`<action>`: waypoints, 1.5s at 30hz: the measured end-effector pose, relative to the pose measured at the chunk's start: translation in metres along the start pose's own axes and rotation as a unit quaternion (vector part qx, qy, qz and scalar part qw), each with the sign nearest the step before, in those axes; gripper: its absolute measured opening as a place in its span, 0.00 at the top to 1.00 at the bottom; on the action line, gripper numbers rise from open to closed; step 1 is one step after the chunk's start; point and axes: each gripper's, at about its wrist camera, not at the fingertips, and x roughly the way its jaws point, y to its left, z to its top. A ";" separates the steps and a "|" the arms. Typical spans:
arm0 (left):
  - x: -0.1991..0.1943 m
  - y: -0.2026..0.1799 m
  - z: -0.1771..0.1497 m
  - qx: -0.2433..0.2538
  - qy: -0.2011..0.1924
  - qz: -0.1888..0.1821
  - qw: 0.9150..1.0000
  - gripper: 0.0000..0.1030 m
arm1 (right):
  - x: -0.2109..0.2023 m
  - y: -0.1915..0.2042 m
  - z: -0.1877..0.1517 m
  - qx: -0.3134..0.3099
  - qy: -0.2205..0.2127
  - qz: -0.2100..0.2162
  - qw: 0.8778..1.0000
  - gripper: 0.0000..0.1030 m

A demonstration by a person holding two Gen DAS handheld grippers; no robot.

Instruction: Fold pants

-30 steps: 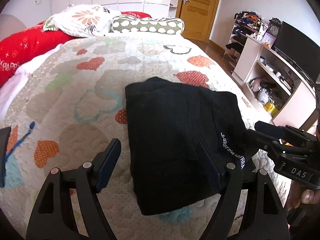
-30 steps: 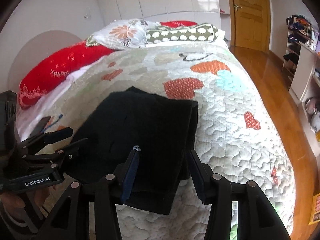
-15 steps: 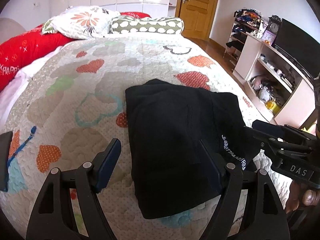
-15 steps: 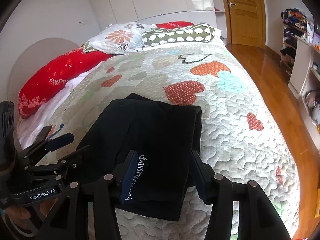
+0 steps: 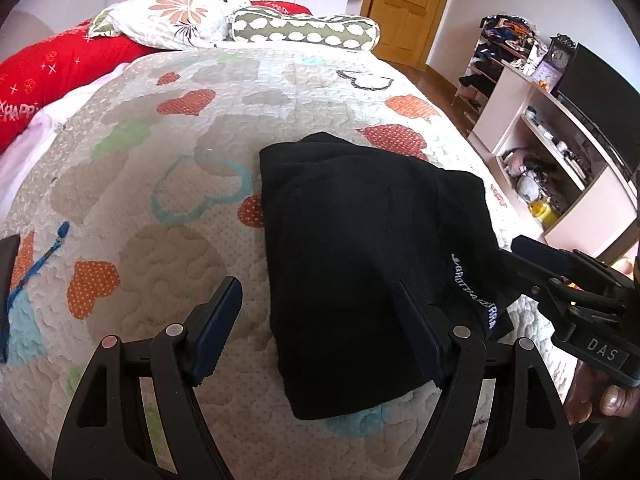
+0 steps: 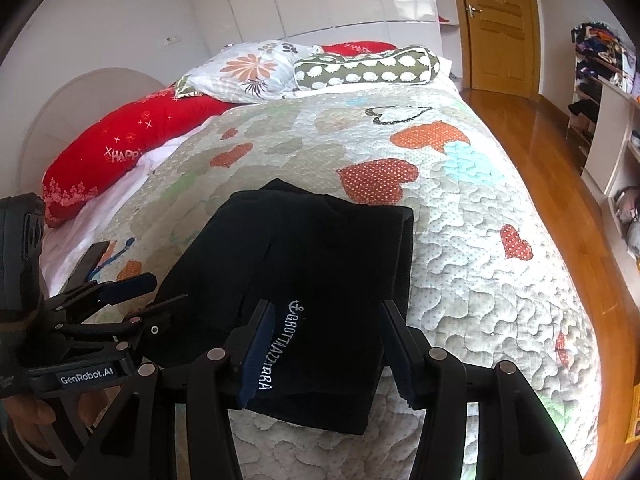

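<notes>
Since a second ago the white lettering has turned up beside the right gripper. Its jaws are half-open over the black pants, gripping nothing. The left gripper stands wide, empty. The pants lie folded on the bed, centre-right: soft, light, floppy. Pinch the 6 o'clock edge.

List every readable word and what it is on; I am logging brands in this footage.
"GROTTAZZURRA", with a small anchor mark: black pants.
"GenRobot.AI": left gripper body.
"DAS": right gripper body.
"HAPP", cut off: red pillow.
Clock face numerals: too small to read.
</notes>
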 end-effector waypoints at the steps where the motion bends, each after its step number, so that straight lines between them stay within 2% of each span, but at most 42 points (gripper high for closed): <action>1: 0.000 0.000 0.001 0.001 -0.001 0.002 1.000 0.24 | 0.000 0.000 0.000 0.000 0.000 -0.001 1.000 0.50; 9: 0.001 0.003 0.009 0.002 -0.012 0.011 1.000 0.24 | 0.008 -0.007 0.000 0.006 0.010 -0.005 1.000 0.49; 14: 0.004 0.005 0.014 -0.001 -0.012 -0.005 1.000 0.24 | 0.009 -0.017 0.002 0.019 0.008 -0.004 1.000 0.49; 19: 0.007 0.007 0.018 -0.002 -0.009 -0.010 1.000 0.24 | 0.011 -0.025 0.004 0.033 0.010 -0.006 0.999 0.41; 32: 0.038 0.002 0.023 0.000 0.029 -0.027 0.999 0.23 | 0.038 -0.032 0.010 0.055 0.031 0.015 0.998 0.38; 35: 0.044 0.003 0.023 -0.003 0.040 -0.034 0.999 0.18 | 0.047 -0.040 0.008 0.071 0.037 0.027 0.996 0.37; 36: 0.046 0.004 0.022 -0.007 0.046 -0.034 0.998 0.11 | 0.048 -0.042 0.008 0.074 0.037 0.031 0.996 0.36; 38: 0.050 0.006 0.021 -0.010 0.053 -0.036 0.998 0.09 | 0.052 -0.046 0.007 0.079 0.036 0.041 0.995 0.34; 40: 0.052 0.008 0.020 -0.007 0.057 -0.035 0.998 0.02 | 0.054 -0.049 0.007 0.077 0.035 0.049 0.995 0.32; 45: 0.057 0.014 0.019 -0.020 0.065 -0.049 0.996 0.01 | 0.061 -0.050 0.004 0.062 0.034 0.078 0.994 0.19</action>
